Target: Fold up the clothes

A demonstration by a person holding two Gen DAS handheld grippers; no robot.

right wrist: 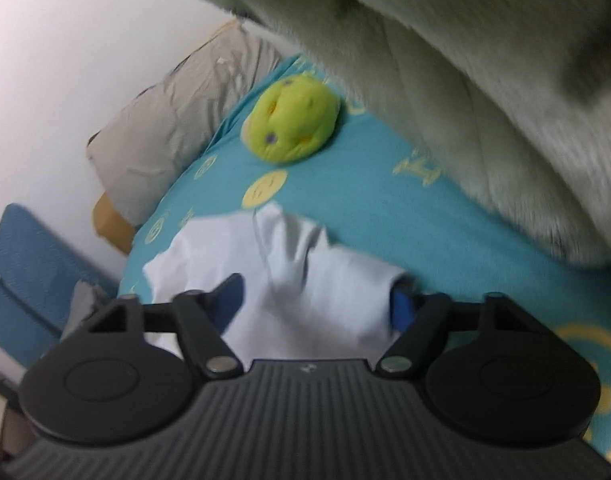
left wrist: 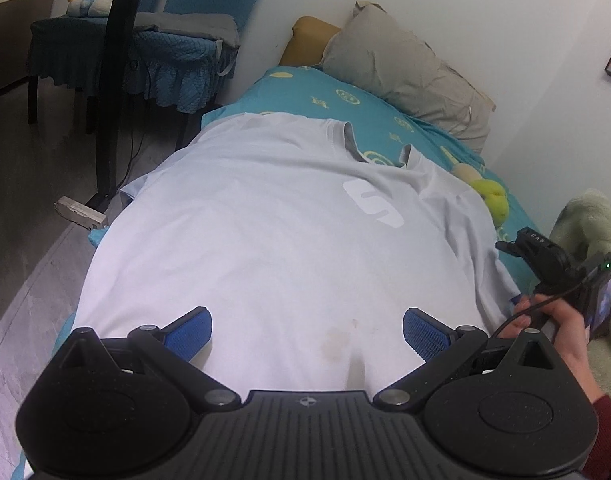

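Note:
A white T-shirt [left wrist: 265, 224] lies spread front up on the teal bed sheet [left wrist: 305, 88], collar toward the pillow. My left gripper [left wrist: 307, 332] hovers over the shirt's hem, its blue pads [left wrist: 189, 332] wide apart and open with nothing pinched. In the left wrist view my right gripper [left wrist: 509, 247] is at the shirt's right edge, carried by a hand [left wrist: 561, 332]. In the blurred right wrist view the right gripper [right wrist: 315, 303] stands open astride a bunched sleeve of the T-shirt [right wrist: 305, 280]. The cloth lies between the pads and partly covers the right pad [right wrist: 401, 308].
A grey pillow [left wrist: 405, 72] and a mustard cushion [left wrist: 305, 40] sit at the head of the bed. A green plush toy [right wrist: 291, 120] lies on the sheet beside the shirt. A pale fleece blanket [right wrist: 465, 80] is heaped on the right. A chair [left wrist: 177, 64] and a black table leg [left wrist: 113, 80] stand left of the bed.

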